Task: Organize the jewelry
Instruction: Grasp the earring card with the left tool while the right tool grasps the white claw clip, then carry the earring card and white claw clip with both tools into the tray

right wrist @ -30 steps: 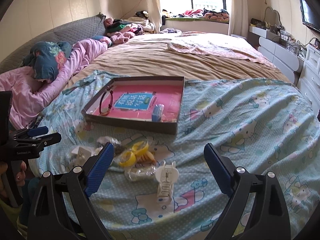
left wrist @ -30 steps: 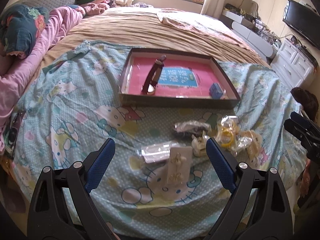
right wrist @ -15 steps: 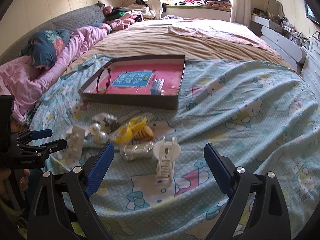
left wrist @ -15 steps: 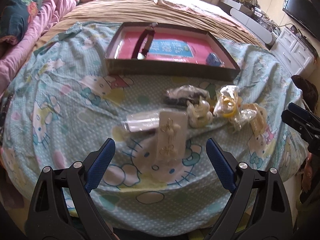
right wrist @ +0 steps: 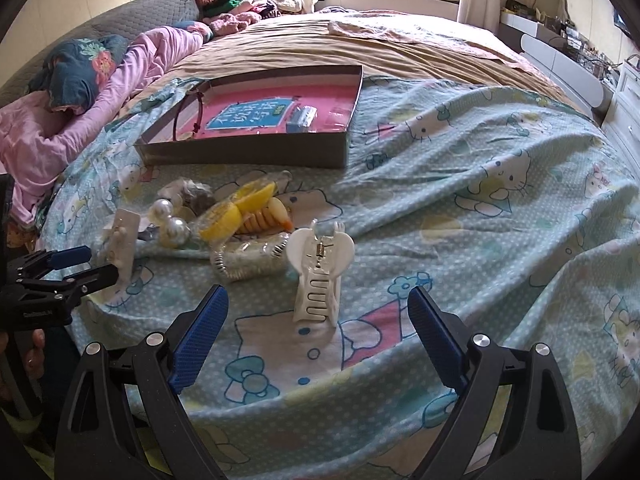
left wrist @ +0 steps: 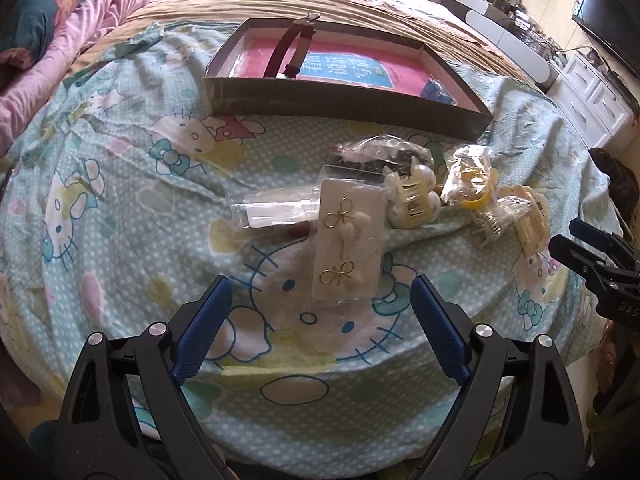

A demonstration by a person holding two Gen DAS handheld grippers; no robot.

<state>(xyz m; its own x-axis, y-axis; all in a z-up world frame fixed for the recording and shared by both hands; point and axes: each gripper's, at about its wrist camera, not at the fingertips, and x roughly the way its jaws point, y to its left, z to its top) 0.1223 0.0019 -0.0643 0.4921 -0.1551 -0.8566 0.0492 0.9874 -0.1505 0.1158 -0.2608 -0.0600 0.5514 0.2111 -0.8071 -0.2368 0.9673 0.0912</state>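
A white earring card (left wrist: 347,240) with two gold bow earrings lies on the Hello Kitty sheet just beyond my open, empty left gripper (left wrist: 320,320). A pearl hair claw (left wrist: 412,196), a bagged yellow item (left wrist: 472,184) and other bagged pieces lie to its right. A white heart-shaped hair claw (right wrist: 320,272) stands upright between the jaws' line of my open, empty right gripper (right wrist: 318,320). Behind is a brown box lid (left wrist: 340,96) with a pink inside, holding a dark red bracelet (left wrist: 292,48) and a small blue item (right wrist: 302,118).
The bed's front edge drops off just below both grippers. Pink bedding (right wrist: 60,128) and pillows lie at the left. White drawers (left wrist: 592,92) and a TV (left wrist: 612,28) stand at the right. The other gripper shows at each view's side.
Both grippers have moved forward and lower toward the pile; the earring card and the white hair claw now appear larger and closer. Both stay open.
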